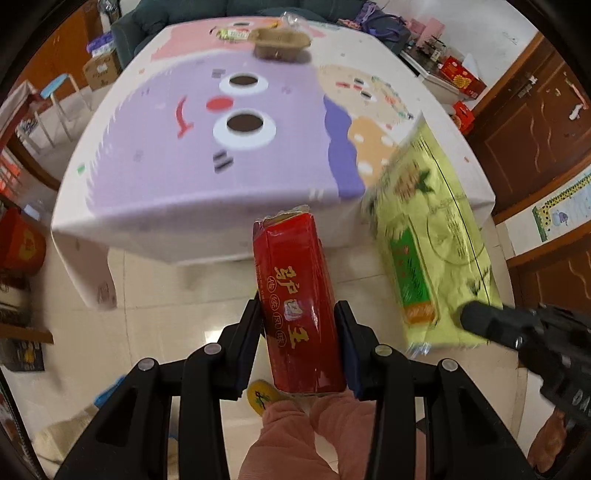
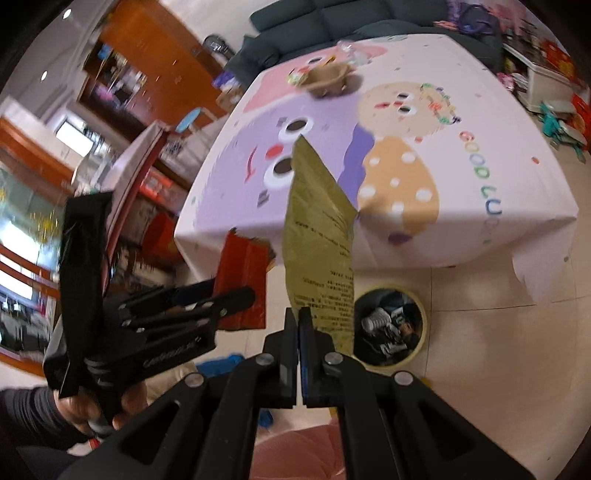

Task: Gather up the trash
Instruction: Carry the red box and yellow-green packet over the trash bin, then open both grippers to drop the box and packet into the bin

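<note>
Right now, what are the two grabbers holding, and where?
The left gripper clamps the red box by its long sides near the lower end. The right gripper pinches the yellow-green wrapper by its bottom edge.

Table (image 1: 184,192) (cartoon cloth): cardboard tray (image 1: 282,42), snack wrapper (image 1: 232,34) on top.

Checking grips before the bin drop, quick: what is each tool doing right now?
Left tool: closed on the red box.
Right tool: shut, pinching the yellow-green wrapper.
</note>
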Tool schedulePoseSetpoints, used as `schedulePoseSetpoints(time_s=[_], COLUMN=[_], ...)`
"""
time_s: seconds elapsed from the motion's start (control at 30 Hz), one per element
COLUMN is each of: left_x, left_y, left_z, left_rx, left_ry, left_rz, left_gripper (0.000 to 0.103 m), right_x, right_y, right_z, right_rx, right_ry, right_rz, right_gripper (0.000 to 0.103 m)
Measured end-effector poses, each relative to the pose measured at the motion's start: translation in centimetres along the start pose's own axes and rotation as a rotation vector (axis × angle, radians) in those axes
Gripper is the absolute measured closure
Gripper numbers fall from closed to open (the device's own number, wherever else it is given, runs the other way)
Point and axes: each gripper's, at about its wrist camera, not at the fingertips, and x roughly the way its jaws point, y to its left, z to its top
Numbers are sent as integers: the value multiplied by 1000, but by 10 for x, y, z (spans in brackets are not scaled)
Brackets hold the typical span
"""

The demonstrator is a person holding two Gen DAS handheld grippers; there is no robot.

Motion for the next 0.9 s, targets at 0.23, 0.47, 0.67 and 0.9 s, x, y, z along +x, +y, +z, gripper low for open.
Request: schedulePoseSetpoints(time_s=[0.23,0.47,0.67,0.9], left_x=[59,144,232,321], left_y=[-1,1,0,-5], left_z=[-31,-47,-52,-56], left_rx=[-55,-90,-80,-77], left_ry=[69,134,177,239], left_rz=[56,112,138,177], left_gripper=[64,64,64,63], right_x=[43,123,219,314], right_y=[-19,-72,-134,-185], right_z=[-34,-54,-70,-90], right_rx=[-59,-2,31,4], right_ry=[158,290,382,509], right_rz=[33,38,-49,-131], right_gripper=[102,102,102,100])
